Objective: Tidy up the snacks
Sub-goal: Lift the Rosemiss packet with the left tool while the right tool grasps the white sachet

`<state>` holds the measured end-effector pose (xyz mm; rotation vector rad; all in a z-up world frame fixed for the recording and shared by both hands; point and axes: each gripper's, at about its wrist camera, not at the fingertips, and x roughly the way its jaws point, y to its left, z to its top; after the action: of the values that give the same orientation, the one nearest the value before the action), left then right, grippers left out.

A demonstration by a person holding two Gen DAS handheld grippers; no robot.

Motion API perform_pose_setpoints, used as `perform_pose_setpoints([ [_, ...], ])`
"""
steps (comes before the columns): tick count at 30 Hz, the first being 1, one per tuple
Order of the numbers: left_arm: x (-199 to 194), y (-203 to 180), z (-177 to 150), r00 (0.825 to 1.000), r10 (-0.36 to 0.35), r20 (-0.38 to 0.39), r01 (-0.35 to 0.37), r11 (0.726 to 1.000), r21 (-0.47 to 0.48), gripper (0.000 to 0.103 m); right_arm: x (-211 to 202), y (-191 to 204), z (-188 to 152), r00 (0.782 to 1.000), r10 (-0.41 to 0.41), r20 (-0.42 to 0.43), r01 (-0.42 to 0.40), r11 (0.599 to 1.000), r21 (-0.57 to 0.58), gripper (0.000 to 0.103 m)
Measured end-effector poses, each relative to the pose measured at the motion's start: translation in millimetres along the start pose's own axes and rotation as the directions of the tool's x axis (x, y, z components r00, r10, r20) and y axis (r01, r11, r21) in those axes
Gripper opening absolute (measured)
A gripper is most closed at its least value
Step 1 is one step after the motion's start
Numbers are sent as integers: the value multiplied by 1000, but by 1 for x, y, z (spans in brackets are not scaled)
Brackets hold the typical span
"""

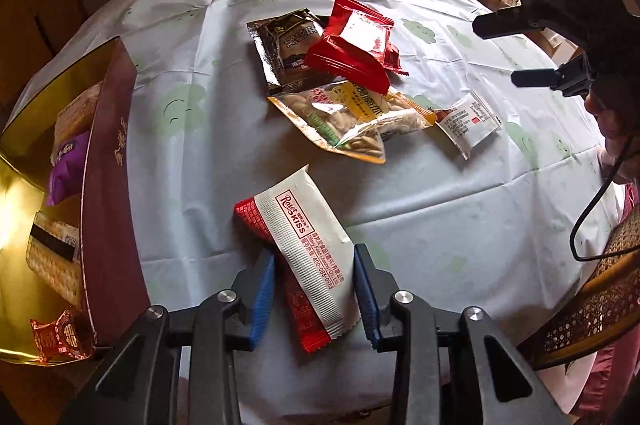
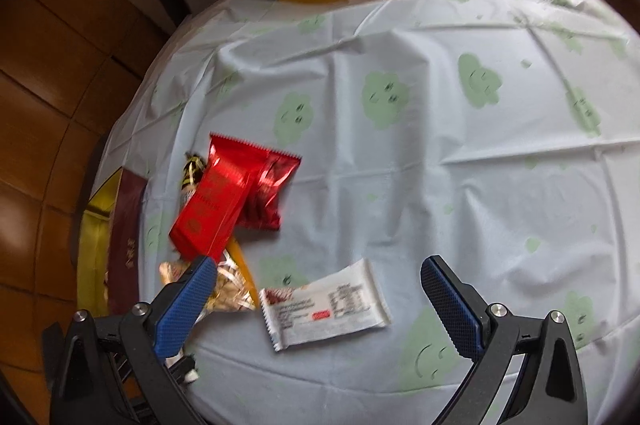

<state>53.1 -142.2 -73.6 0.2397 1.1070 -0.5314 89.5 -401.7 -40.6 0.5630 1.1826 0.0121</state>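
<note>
The left gripper [image 1: 314, 289] closes its blue pads on a white and red snack packet [image 1: 304, 245], which reads "Rater KISS" in red letters and also shows a phone number, 400-085-0998; the packet stands out from the jaws over the near part of the tabletop [image 1: 460, 205]. The right gripper [image 2: 320, 285] is open wide, holding nothing, and a small white sachet [image 2: 326, 309] lies flat on the cloth between its fingers, touching neither; its print is too small to read. Toward the middle of the tabletop is a heap: a yellow bag of seeds [image 1: 352, 121], a dark foil packet [image 1: 288, 49] and red wrappers [image 1: 352, 45]. At the left edge stands a maroon gift box [image 1: 108, 185] with gold inside, with several snacks in it.
</note>
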Motion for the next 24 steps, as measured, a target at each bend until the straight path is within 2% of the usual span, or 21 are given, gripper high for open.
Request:
perform_pose_setpoints([
  [1, -1, 2, -2, 1000, -6, 9, 6, 1000, -1, 37, 4, -2, -2, 999, 28, -29, -28, 999, 20, 103],
  [4, -3, 5, -5, 999, -26, 22, 26, 1000, -15, 37, 9, -2, -11, 998, 13, -57, -11, 999, 35, 102],
  [10, -4, 8, -6, 998, -42, 36, 43, 999, -18, 38, 15, 0, -31, 988, 94, -121, -83, 993, 87, 99],
  [15, -4, 10, -8, 997, -52, 49, 54, 998, -29, 38, 34, 0, -43, 982, 90, -168, -69, 989, 127, 90],
  [16, -4, 11, -9, 997, -55, 50, 57, 998, -33, 38, 37, -2, -43, 982, 89, -167, -65, 987, 146, 84],
  [18, -4, 12, -9, 997, -62, 53, 64, 997, -38, 38, 40, -3, -39, 987, 82, -140, -59, 984, 167, 82],
  [20, -5, 14, -10, 996, -71, 57, 73, 996, -46, 38, 40, -3, -32, 994, 49, -98, -31, 984, 173, 74],
  [22, -5, 14, -10, 996, -74, 59, 77, 996, -51, 38, 43, -4, -24, 997, 27, -77, -12, 982, 190, 74],
  [24, -5, 14, -10, 995, -75, 64, 78, 996, -51, 38, 46, 2, -18, 998, -10, -64, 21, 987, 158, 73],
])
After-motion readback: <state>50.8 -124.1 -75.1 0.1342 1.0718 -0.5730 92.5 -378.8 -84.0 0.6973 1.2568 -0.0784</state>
